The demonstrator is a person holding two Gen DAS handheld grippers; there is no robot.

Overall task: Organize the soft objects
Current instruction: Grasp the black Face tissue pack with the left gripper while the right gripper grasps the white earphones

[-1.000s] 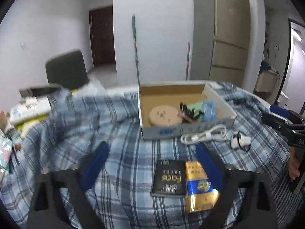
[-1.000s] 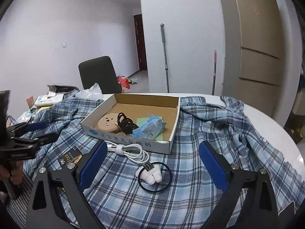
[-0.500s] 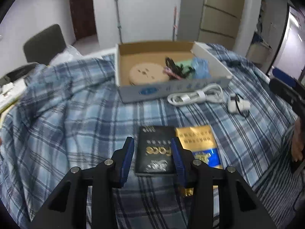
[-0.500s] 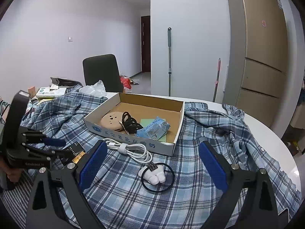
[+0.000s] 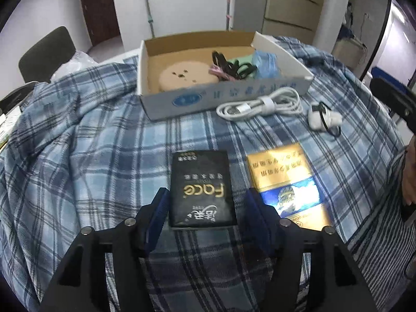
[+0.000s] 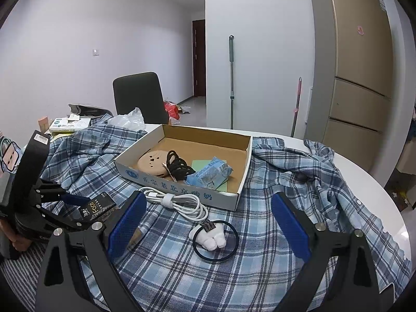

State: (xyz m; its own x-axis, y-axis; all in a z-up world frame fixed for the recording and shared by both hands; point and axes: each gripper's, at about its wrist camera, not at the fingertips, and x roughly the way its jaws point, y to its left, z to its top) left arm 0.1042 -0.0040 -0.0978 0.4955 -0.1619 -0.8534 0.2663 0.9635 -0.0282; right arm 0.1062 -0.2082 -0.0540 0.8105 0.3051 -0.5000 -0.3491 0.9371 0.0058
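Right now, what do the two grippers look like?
Both match: black angular frames with triangular cut-outs and silver bolts, each finger faced with a blue pad. Left gripper shows that in its own view; in the right view its black body carries a white label. Right gripper is the same. No cables show. Below lies striped fabric.

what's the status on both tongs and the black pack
Left tongs open, just widened, astride black Face pack, pads not pressing. Right tongs open, empty. Gold pack lies close beside.
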